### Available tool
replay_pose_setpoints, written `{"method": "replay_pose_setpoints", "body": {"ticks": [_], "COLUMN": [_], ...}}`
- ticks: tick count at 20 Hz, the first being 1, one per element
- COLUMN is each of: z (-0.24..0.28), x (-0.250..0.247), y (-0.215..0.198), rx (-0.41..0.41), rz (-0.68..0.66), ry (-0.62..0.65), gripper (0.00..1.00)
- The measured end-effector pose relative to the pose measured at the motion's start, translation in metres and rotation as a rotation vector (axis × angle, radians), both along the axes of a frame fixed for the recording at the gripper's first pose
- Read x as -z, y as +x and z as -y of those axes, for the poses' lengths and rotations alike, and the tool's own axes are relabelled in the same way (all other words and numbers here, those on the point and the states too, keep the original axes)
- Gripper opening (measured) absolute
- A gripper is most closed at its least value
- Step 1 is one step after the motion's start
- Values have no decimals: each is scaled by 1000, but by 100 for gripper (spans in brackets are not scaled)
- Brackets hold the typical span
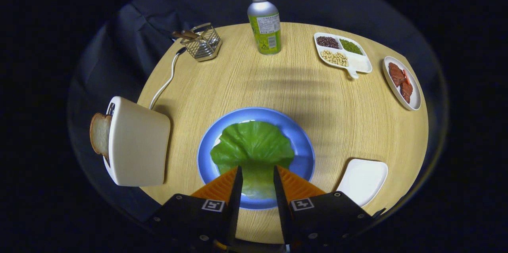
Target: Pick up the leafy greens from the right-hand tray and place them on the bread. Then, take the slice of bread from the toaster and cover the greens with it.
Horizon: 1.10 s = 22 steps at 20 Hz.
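A green lettuce leaf point(254, 142) is spread over the blue plate point(303, 146), hiding most of the bread beneath it. Only a pale sliver of that bread point(217, 140) peeks out at the leaf's left edge. My gripper point(256, 167) hovers over the plate's near side. The leaf's paler stem end sits between the two fingers, and they press on it with a narrow gap. To the left stands a cream toaster point(139, 142) with a toasted bread slice point(99, 132) sticking out of its slot. The white right-hand tray point(363, 179) is bare.
At the back of the round wooden table point(238, 82) stand a metal bottle point(264, 23) and a wire basket point(202, 42). A divided dish of beans point(343, 52) and an oval plate of meat point(401, 82) are at the far right. The toaster's white cord point(168, 74) runs toward the back.
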<state>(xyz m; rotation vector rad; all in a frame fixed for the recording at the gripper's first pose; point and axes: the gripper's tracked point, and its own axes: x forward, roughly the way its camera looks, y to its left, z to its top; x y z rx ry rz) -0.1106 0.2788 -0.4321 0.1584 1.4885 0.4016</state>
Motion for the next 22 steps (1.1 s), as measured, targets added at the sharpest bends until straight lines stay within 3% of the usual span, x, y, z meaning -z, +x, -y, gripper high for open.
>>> {"method": "replay_pose_setpoints", "body": {"ticks": [7, 14, 22], "z": [-7, -69, -155], "x": [-49, -118, -169], "y": [15, 18, 10], "rx": [9, -40, -102], "rz": [22, 16, -34], "ry": [16, 112, 207], "gripper": [67, 84, 87]}}
